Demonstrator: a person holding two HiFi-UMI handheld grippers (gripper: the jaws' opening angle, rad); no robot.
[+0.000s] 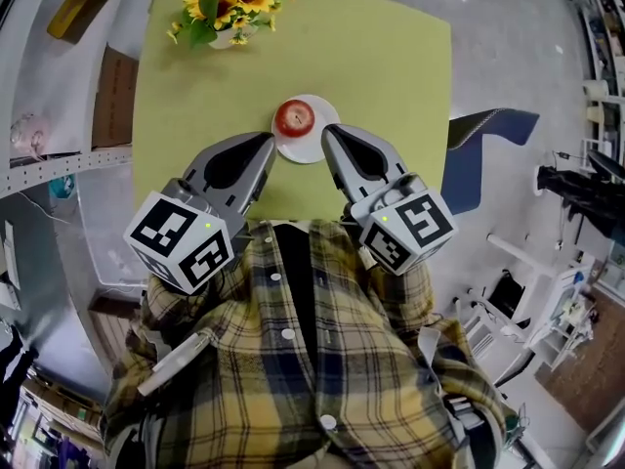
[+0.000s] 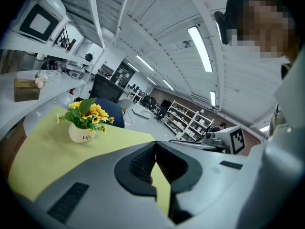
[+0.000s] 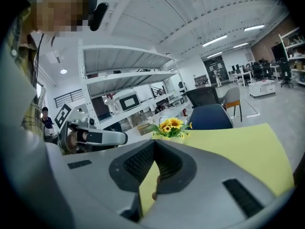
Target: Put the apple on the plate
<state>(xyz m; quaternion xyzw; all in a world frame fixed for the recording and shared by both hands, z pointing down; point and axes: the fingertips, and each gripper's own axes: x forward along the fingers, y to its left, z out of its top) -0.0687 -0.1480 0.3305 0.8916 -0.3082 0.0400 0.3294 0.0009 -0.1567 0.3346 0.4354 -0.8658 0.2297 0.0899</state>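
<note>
A red apple [image 1: 294,117] rests on a small white plate [image 1: 311,150] near the front of the yellow-green table [image 1: 391,76]. My left gripper [image 1: 270,140] points at the plate's left rim, a little short of it, shut with nothing in it. On the other side my right gripper [image 1: 327,130] sits by the plate's right rim, also shut and empty. In the left gripper view the left gripper [image 2: 156,144] has its jaws meeting at the tips. The right gripper view shows the right gripper [image 3: 155,144] the same way. Both gripper views hide the apple behind the jaws.
A white pot of sunflowers [image 1: 227,3] stands at the table's far left corner, also seen as the flower pot [image 2: 83,123] and the flower pot [image 3: 170,127]. A blue chair [image 1: 459,179] stands at the table's right side. White shelves [image 1: 59,115] run along the left.
</note>
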